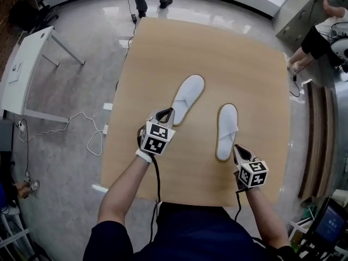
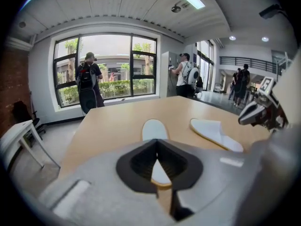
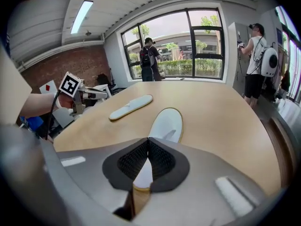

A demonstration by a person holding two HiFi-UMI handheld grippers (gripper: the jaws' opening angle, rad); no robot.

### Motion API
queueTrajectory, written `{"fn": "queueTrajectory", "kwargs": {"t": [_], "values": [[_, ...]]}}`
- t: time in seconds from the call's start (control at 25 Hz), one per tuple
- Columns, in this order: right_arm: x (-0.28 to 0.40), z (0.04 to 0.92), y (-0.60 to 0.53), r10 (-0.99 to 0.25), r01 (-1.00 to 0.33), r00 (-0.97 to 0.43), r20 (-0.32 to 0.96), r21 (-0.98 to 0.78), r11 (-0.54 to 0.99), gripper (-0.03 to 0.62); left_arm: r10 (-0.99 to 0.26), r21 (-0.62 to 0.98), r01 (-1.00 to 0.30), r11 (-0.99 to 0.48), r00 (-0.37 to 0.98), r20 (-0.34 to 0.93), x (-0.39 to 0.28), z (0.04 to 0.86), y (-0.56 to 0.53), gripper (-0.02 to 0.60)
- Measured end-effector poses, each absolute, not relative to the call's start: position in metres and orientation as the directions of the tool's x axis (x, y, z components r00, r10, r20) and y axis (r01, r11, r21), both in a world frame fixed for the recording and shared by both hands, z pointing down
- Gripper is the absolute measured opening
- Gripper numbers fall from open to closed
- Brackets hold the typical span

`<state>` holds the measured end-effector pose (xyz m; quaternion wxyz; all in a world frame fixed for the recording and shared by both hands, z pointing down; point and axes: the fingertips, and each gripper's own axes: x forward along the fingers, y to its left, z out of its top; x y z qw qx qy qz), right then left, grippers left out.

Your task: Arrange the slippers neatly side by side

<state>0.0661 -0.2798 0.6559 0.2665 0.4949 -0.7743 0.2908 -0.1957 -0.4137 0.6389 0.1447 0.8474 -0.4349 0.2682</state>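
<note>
Desk: light wood, holding two white slippers and nothing of mine but the tongs.

Left slipper: lies flat, heel toward me, toe slanted away to my right. It sits farther up the desk than its mate.

Right slipper: lies flat and nearly straight, heel toward me, strap across the middle. It is apart from the left slipper and not parallel to it.

Left tongs: my left hand has them at the heel end of the left slipper. The tips are closed together. In the left gripper view the heel shows through the gap beneath the tips. I cannot tell whether they press on it.

Right tongs: at the heel end of the right slipper, tips likewise drawn together, with the heel showing below them in the right gripper view. Contact is uncertain.

Surroundings: a white table stands on the floor to my left, with a pale cable looping near it.
</note>
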Motion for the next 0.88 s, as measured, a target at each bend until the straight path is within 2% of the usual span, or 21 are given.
{"fn": "queueTrajectory", "kwargs": {"t": [0.16, 0.4, 0.72, 0.88], "values": [[0.047, 0.662, -0.313, -0.635, -0.917, -0.388, 0.668, -0.209, 0.340, 0.011, -0.611, -0.003, -0.781, -0.624, 0.486, 0.625, -0.181, 0.658, -0.430, 0.003], [0.045, 0.685, -0.350, -0.643, -0.921, -0.368, 0.672, -0.165, 0.354, 0.011, -0.558, 0.070, -0.774, -0.630, 0.514, 0.651, -0.161, 0.663, -0.459, 0.003], [0.057, 0.719, -0.347, -0.597, -0.924, -0.328, 0.732, -0.119, 0.362, 0.011, -0.520, -0.025, -0.731, -0.682, 0.461, 0.719, -0.124, 0.702, -0.490, 0.003], [0.052, 0.733, -0.352, -0.576, -0.919, -0.329, 0.749, -0.114, 0.377, 0.011, -0.521, -0.047, -0.749, -0.661, 0.413, 0.747, -0.131, 0.728, -0.494, 0.003]]}}
